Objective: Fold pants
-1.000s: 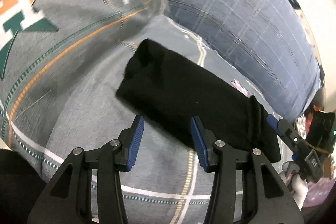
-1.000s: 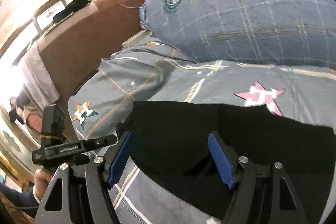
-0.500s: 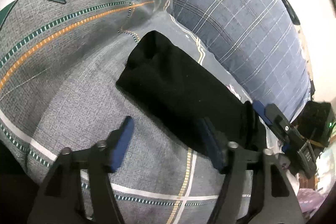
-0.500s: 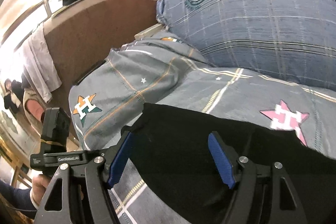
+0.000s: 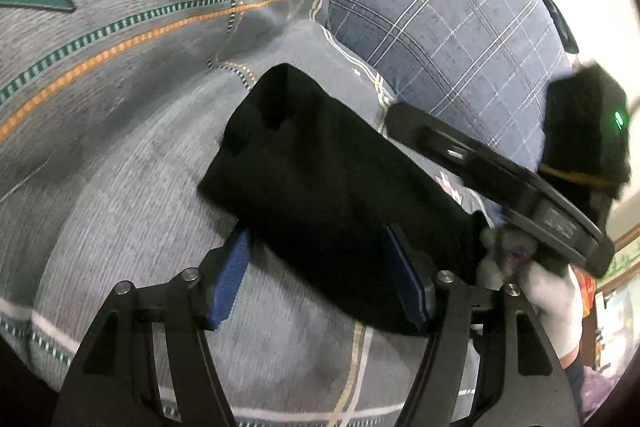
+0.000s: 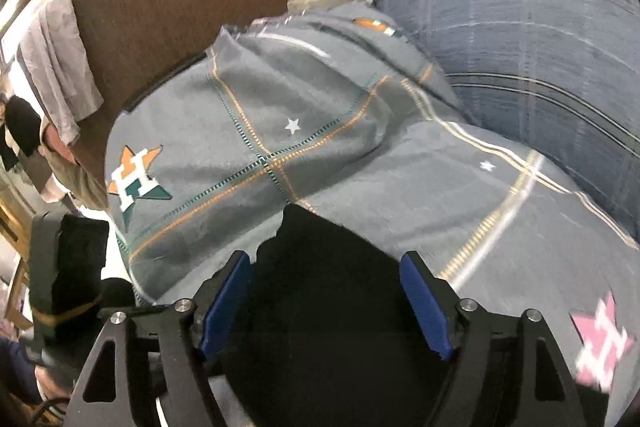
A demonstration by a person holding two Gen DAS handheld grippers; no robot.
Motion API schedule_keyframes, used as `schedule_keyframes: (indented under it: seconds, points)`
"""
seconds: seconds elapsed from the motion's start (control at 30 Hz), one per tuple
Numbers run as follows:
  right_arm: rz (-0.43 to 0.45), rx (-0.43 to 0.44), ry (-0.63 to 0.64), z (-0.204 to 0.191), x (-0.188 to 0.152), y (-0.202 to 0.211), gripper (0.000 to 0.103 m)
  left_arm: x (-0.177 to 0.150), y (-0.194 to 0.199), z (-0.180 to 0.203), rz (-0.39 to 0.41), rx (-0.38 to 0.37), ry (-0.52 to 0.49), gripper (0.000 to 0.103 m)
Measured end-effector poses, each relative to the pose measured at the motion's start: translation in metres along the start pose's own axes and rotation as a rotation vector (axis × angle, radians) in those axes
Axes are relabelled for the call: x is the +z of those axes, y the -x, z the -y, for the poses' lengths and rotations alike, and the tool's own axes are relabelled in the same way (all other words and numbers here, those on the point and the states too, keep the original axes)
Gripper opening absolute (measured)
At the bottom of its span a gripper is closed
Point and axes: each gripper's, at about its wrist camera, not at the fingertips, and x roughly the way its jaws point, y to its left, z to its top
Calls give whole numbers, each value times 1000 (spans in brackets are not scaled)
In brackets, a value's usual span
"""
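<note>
The black pants (image 5: 320,179) lie folded into a long narrow bundle on the grey checked bedspread (image 5: 140,167). My left gripper (image 5: 320,279) is open, its blue pads on either side of the bundle's near edge. The right gripper's body (image 5: 500,175) shows at the bundle's right end in the left wrist view. In the right wrist view the pants (image 6: 328,291) lie between the open blue pads of my right gripper (image 6: 326,301), above the bundle. Neither gripper pinches the cloth.
A blue plaid pillow (image 5: 440,15) with a round crest lies behind the pants, also in the right wrist view (image 6: 520,27). A brown headboard (image 6: 180,7) with a grey cloth (image 6: 56,59) over it stands at the far left. The left gripper's body (image 6: 68,267) is at lower left.
My left gripper has opened wider and moved in over the bundle's near edge. My right gripper has swung left along the pants toward the far end.
</note>
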Motion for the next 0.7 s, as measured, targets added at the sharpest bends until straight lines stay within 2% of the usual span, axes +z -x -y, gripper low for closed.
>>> schedule_keyframes:
  seconds: [0.2,0.27,0.3,0.33,0.37,0.4,0.43,0.5,0.57,0.7]
  points:
    - [-168,2,97,-5,14,-55,76,6,-6,-3,18,-23,12,67]
    - [-207,12,125,-7,15,-72,68,6,-7,-5,31,-37,20,67]
    - [-210,9,140,-8,13,-76,53,6,-7,-7,35,-43,25,67]
    - [-196,7,158,-9,12,-78,41,6,-7,-7,40,-50,24,67]
    - [-190,23,151,-8,12,-77,38,7,-7,-7,41,-52,15,66]
    - [-181,25,140,-6,13,-75,33,7,-7,-6,42,-53,-2,53]
    - [-171,27,130,-5,13,-71,25,8,-8,-5,34,-54,-16,30]
    - [-119,57,82,-2,12,-55,21,9,-9,-8,18,-89,-4,25]
    - [-43,91,32,1,12,-29,19,9,2,-3,43,-127,-27,24]
    - [149,168,-53,8,5,43,19,0,35,45,124,-170,-222,23]
